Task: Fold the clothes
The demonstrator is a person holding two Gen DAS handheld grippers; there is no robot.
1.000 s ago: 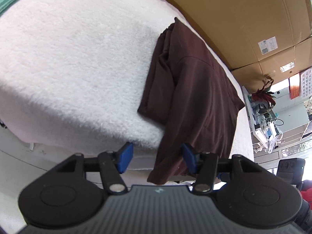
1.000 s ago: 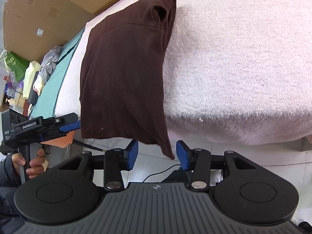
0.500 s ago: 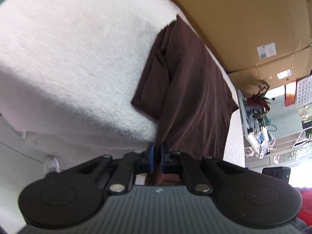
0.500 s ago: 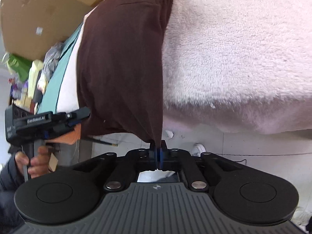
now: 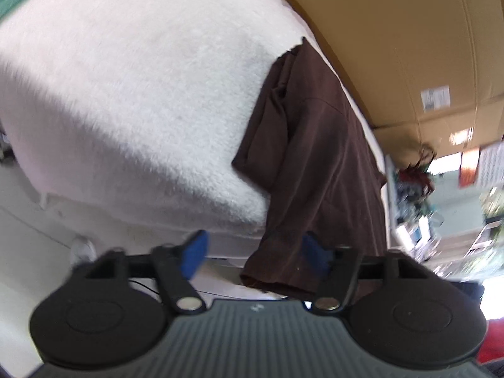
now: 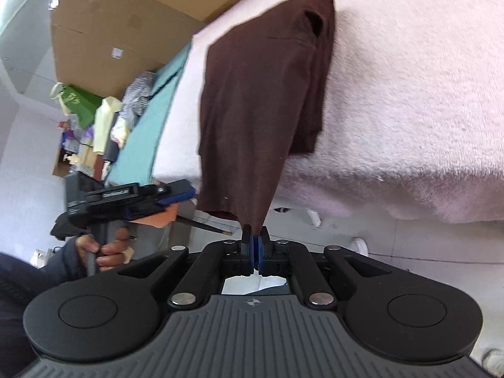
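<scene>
Since half a second earlier the left claw (image 5: 255, 253) had sprung wide off the shirt (image 5: 318, 163), whose hem overhung the bed (image 5: 132, 100) lengthwise, while the right claw (image 6: 255, 245) pinched its corner.

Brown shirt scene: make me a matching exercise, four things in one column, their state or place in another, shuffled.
Things:
1. left gripper
2. right gripper
3. brown cotton shirt
4. fluffy white blanket

States:
A. shut on a hem corner
B. spread under the garment
C. open, hem between its fingers
D. hanging over the bed's edge

Pairs: 1-C, 2-A, 3-D, 4-B
</scene>
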